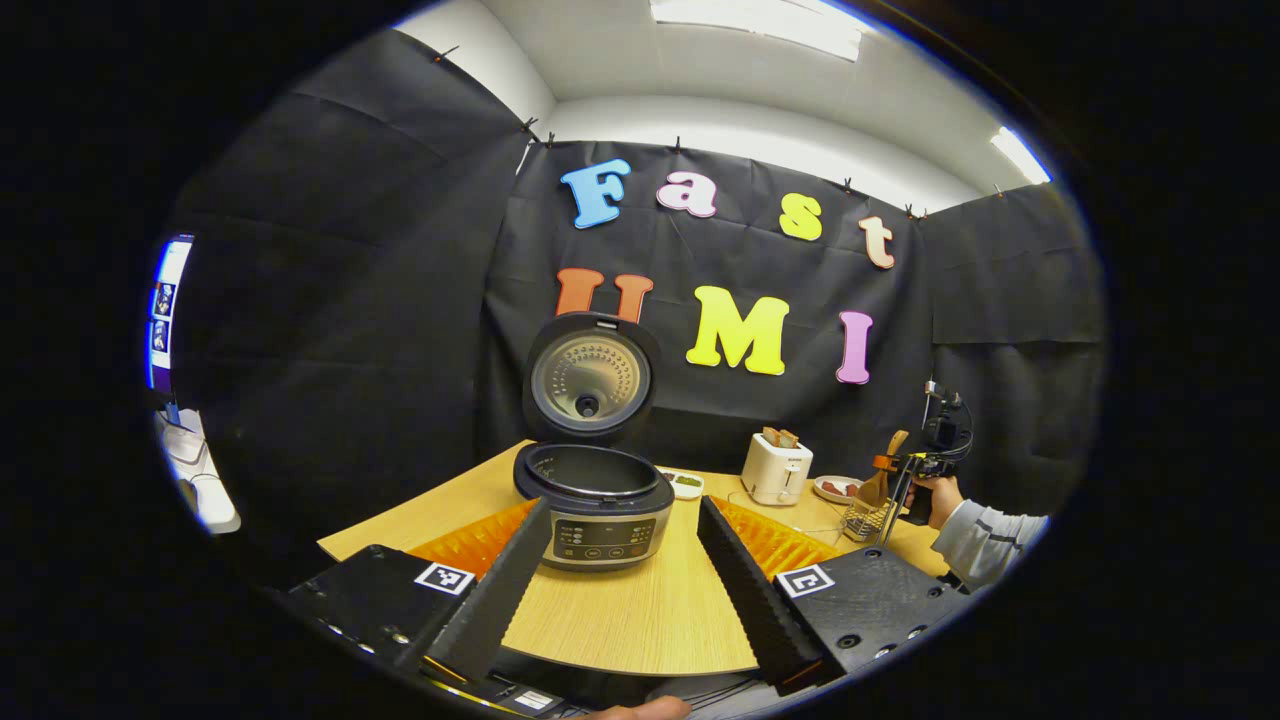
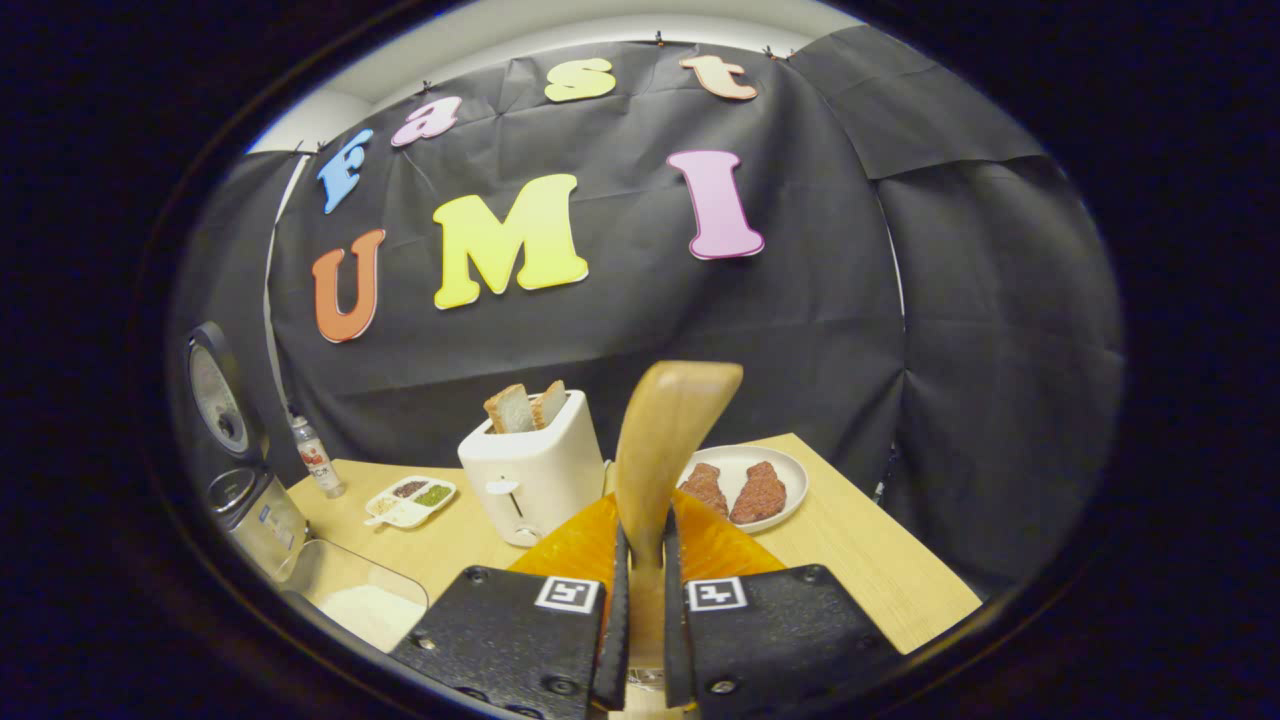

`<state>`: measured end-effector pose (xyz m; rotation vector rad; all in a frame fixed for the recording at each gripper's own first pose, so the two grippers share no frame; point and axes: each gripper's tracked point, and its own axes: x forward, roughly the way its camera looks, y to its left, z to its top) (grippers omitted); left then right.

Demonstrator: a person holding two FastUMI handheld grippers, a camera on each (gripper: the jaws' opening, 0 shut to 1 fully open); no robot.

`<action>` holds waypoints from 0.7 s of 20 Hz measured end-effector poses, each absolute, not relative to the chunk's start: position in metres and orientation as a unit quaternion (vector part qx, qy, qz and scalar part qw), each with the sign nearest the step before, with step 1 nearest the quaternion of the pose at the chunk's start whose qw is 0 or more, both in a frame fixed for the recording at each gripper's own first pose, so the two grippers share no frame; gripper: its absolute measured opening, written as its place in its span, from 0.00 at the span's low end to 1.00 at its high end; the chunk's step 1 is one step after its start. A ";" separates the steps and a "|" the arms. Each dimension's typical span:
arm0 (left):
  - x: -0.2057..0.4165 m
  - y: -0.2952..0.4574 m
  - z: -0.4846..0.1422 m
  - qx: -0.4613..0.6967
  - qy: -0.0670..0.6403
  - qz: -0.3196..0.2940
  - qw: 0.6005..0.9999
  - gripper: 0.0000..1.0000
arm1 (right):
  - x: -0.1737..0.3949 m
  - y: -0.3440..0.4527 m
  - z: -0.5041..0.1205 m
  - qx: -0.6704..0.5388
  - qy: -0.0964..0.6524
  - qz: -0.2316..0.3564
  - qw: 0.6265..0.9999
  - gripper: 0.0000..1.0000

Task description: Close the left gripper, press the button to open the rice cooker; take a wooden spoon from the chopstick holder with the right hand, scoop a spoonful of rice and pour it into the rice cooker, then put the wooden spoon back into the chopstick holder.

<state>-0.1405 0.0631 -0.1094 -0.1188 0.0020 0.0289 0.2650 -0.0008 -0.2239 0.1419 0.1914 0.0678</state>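
The right gripper [image 2: 640,590] pinches the wooden spoon [image 2: 665,440] by its handle, bowl upright ahead. Beyond it stand the toaster [image 2: 535,470] and a plate [image 2: 790,465] of meat. The left gripper [image 1: 620,560] gapes wide and empty, the rice cooker [image 1: 600,500], lid raised, ahead between its fingers. The chopstick holder [image 1: 868,520] stands off to its right, under the far right gripper.
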 end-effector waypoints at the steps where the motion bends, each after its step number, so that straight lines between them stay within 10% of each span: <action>1: -0.139 0.062 -0.108 -0.059 0.002 0.013 0.998 0.94 | 0.265 -0.010 -0.221 0.063 0.087 0.019 0.994 0.29; 2: -0.138 0.061 -0.106 -0.057 0.000 0.012 0.998 0.94 | 0.261 -0.014 -0.214 0.064 0.078 0.018 0.995 0.53; 6: -0.116 0.058 -0.100 -0.045 -0.007 0.003 0.999 0.94 | 0.237 -0.027 -0.193 0.066 0.056 -0.008 0.996 0.92; 14: -0.090 0.044 -0.074 -0.012 -0.010 -0.020 1.000 0.94 | 0.161 -0.021 -0.142 0.096 0.036 -0.026 0.994 0.98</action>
